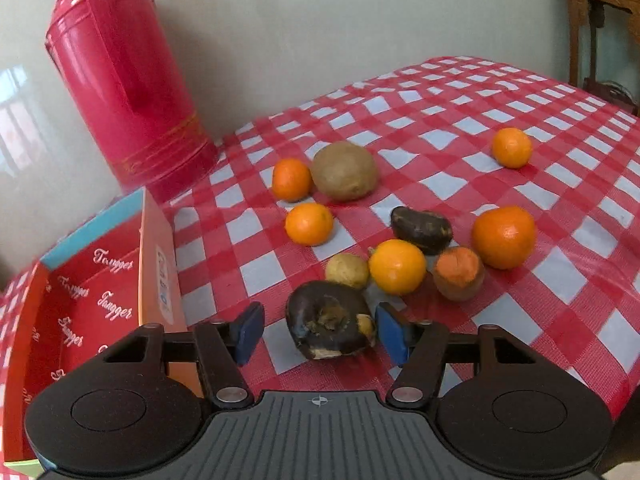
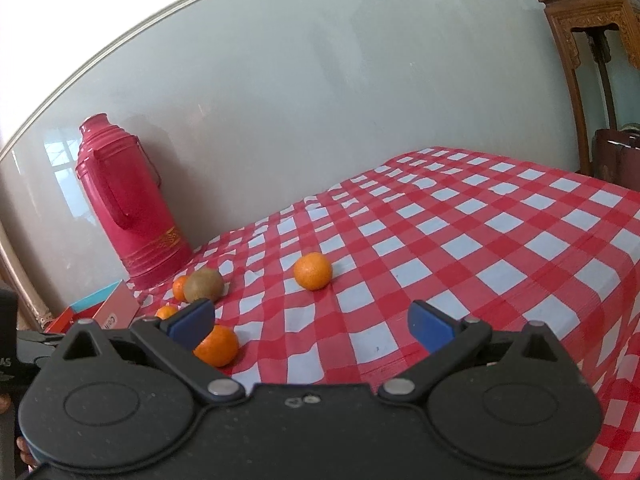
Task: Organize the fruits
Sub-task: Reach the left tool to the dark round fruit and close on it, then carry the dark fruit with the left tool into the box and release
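Wrinkled black fruit (image 1: 330,320) sits between left gripper (image 1: 320,334) pads.

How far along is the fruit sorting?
Barely started. Done: nothing visible; the part of the box in view holds no fruit. In hand: the left tool is open around the dark rotten fruit, not yet closed on it. The right tool is open and holds nothing. Left: five oranges, e.g., the kiwi and the other pieces are all on the cloth.
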`<state>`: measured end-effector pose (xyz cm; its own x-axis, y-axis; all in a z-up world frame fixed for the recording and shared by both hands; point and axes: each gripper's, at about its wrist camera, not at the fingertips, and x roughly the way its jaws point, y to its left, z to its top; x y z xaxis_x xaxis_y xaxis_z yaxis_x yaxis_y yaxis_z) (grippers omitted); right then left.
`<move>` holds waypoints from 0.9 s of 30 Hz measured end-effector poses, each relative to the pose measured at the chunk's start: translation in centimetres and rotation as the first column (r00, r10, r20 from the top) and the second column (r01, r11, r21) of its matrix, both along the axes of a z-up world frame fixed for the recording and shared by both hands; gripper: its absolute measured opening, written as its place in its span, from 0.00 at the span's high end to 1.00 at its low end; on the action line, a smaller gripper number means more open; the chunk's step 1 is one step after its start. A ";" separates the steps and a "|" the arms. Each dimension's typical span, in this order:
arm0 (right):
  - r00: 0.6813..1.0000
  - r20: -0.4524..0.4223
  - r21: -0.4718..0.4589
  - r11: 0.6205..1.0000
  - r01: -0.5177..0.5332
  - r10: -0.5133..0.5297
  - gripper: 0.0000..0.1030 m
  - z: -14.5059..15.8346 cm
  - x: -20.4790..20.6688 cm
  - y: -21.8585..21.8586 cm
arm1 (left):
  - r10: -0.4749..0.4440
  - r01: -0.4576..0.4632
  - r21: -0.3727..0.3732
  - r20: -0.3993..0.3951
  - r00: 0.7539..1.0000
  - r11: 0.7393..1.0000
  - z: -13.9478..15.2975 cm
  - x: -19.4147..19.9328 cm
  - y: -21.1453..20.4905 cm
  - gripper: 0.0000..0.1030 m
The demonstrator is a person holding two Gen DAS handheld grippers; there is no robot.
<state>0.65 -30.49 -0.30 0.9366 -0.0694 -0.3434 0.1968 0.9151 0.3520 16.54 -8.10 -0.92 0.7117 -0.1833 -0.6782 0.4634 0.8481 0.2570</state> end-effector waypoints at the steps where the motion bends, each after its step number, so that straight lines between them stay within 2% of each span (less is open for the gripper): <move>1: 1.000 -0.002 0.001 1.000 -0.003 0.003 0.05 0.0 0.1 0.0 | 0.000 0.000 0.002 0.004 1.000 1.000 -0.1 0.0 -0.1 0.40; 7: 1.000 -0.010 -0.007 1.000 -0.022 0.022 0.05 -0.1 0.3 0.4 | -0.017 0.017 -0.005 0.002 1.000 1.000 -0.1 0.1 -0.4 0.40; 9: 1.000 -0.010 -0.006 1.000 -0.023 0.023 0.05 -0.1 0.3 0.4 | -0.022 0.022 -0.013 0.000 1.000 1.000 -0.2 0.1 -0.5 0.53; 27: 1.000 -0.012 -0.021 0.999 -0.028 0.028 0.05 -0.1 0.3 0.8 | 0.030 -0.028 -0.039 0.039 0.999 0.999 0.3 -0.8 0.2 0.55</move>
<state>0.97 -29.72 -0.38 0.9341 -0.0505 -0.3533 0.1750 0.9276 0.3301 15.78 -7.93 -0.66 0.7431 -0.1878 -0.6423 0.4287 0.8706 0.2415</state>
